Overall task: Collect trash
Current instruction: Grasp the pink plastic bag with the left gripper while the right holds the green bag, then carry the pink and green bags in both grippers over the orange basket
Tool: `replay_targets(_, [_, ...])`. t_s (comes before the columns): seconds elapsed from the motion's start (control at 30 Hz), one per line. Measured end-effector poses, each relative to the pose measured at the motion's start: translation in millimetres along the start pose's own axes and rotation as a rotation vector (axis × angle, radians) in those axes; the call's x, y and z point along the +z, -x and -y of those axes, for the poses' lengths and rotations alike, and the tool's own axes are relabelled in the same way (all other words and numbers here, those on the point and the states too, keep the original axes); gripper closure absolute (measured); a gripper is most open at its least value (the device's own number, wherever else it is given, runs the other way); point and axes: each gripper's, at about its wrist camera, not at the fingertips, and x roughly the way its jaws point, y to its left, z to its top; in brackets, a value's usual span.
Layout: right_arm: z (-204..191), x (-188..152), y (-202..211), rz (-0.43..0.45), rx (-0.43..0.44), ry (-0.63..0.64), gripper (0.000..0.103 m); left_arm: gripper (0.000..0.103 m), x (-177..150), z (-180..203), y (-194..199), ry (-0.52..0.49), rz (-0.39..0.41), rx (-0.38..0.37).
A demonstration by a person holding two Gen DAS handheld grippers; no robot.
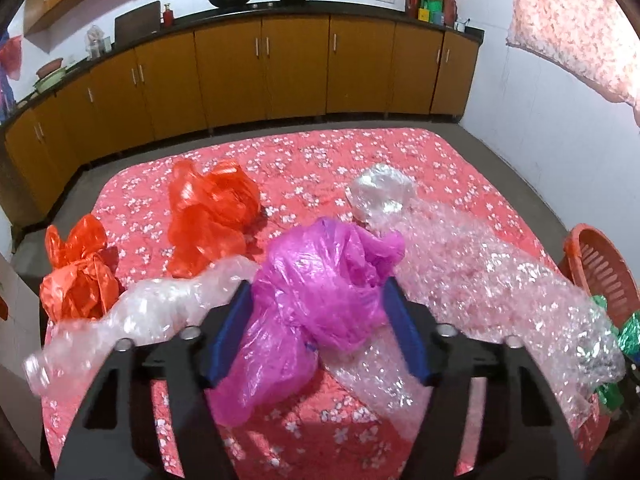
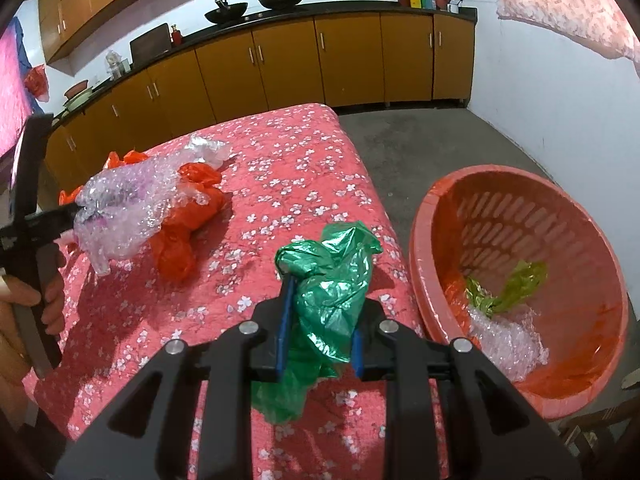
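Green bag in my right claw, basket next

My left claw clasps the magenta bag on the floral tabletop; I should swing the clenched green bag toward two o'clock, fully over the orange basket, before releasing.

Glossy crinkled magenta plastic bag; beside it shiny clear bubble wrap; matt floral quilted cloth bedcover.

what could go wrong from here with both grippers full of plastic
1. The left gripper grips the pink bag with bubble wrap draped around it; lifting may drag the wrap and snag the orange bags.
2. The green bag in the right gripper hangs loose below the fingers and could slip out short of the basket.
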Motion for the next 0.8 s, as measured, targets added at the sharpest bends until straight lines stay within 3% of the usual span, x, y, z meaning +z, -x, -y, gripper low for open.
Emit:
replay_targets(0.1, [0,1,4,0.008,0.001,-0.004,0.079,0.058,-2,0,5,-0.002,0.01,-0.001])
replay_targets(0.23, [0,3,11,0.023,0.004,-0.007,0.079,0.064,0,-2,17,-0.001,0.037,0.002])
replay_targets(0.8, [-8,13,62,0.131,0.021,-0.004,0.079,0.067,10,-13,99,0.003,0.185,0.0])
